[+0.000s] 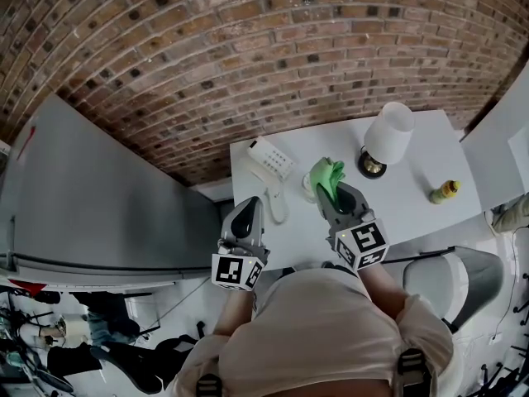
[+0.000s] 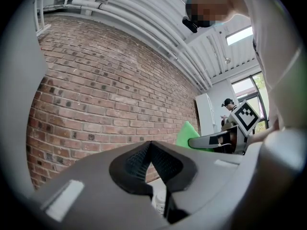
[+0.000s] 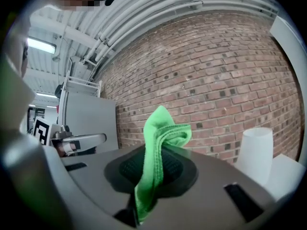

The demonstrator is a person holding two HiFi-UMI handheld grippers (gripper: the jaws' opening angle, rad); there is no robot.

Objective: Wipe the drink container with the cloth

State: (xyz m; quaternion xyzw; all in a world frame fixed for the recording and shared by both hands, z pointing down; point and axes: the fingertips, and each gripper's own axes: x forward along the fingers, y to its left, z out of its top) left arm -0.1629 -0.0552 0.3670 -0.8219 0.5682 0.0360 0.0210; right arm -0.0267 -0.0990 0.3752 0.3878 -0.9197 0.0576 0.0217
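A green cloth (image 1: 327,174) sticks up out of my right gripper (image 1: 333,190), which is shut on it over the white table (image 1: 413,197); in the right gripper view the cloth (image 3: 160,147) stands folded between the pads. My left gripper (image 1: 250,203) is shut with nothing between its pads (image 2: 139,159), just left of a white elongated container (image 1: 277,206) lying on the table. A bit of that white container (image 2: 159,201) shows through the gap below the jaws. A small yellow-green bottle (image 1: 445,191) stands far right on the table. The cloth (image 2: 187,134) also shows in the left gripper view.
A lamp with a white shade (image 1: 388,137) stands at the back of the table, and a white keypad phone (image 1: 269,159) lies at its left rear. A brick wall (image 1: 248,48) is behind. A grey cabinet (image 1: 99,197) stands left, a grey chair (image 1: 450,281) right.
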